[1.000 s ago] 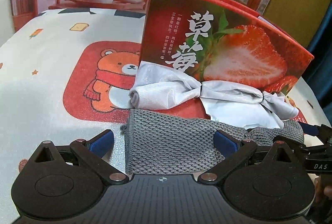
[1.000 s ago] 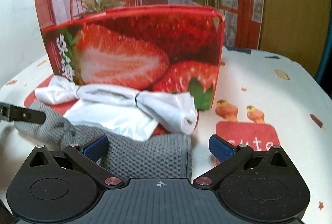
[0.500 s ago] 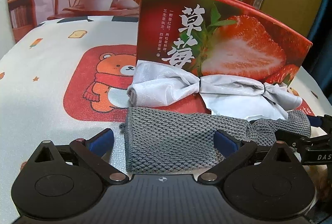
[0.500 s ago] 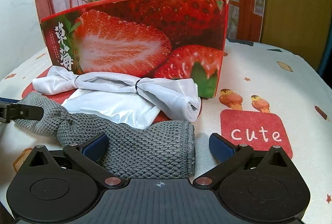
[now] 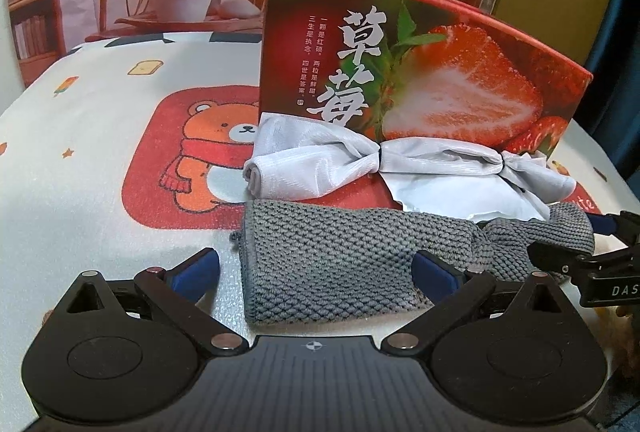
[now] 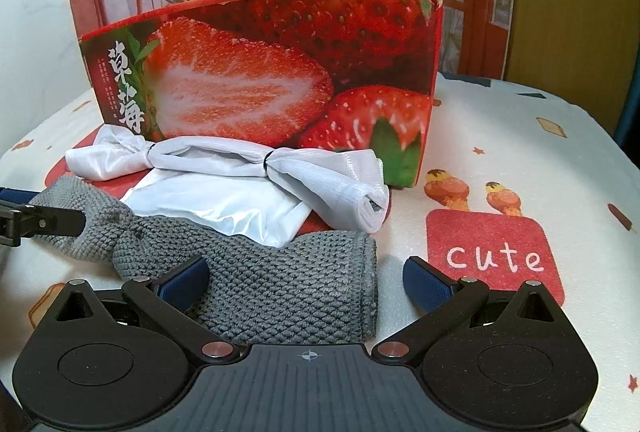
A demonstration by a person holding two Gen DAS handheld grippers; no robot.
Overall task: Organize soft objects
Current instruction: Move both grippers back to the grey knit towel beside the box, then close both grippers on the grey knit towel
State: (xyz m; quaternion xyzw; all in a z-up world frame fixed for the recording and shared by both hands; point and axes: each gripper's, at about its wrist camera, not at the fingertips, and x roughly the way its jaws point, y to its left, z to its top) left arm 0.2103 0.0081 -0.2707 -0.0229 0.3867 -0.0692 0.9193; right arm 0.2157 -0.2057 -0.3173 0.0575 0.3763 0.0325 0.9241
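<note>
Grey knitted cloth, rolled, pinched mid-length

1. Both views are evenly and fairly brightly lit, with a warm reddish tint.
2. Shadows are soft; a faint one lies under the grey knitted cloth.
3. The white plastic bag shows mild sheen, and the strawberry box reflects softly.
4. Fisheye bending curves the edges and darkens the corners.
5. The backdrop looks slightly soft.

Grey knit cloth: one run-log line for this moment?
left tool: open, around grey knit cloth | right tool: open, other end | white tied cloth: against strawberry box
</note>
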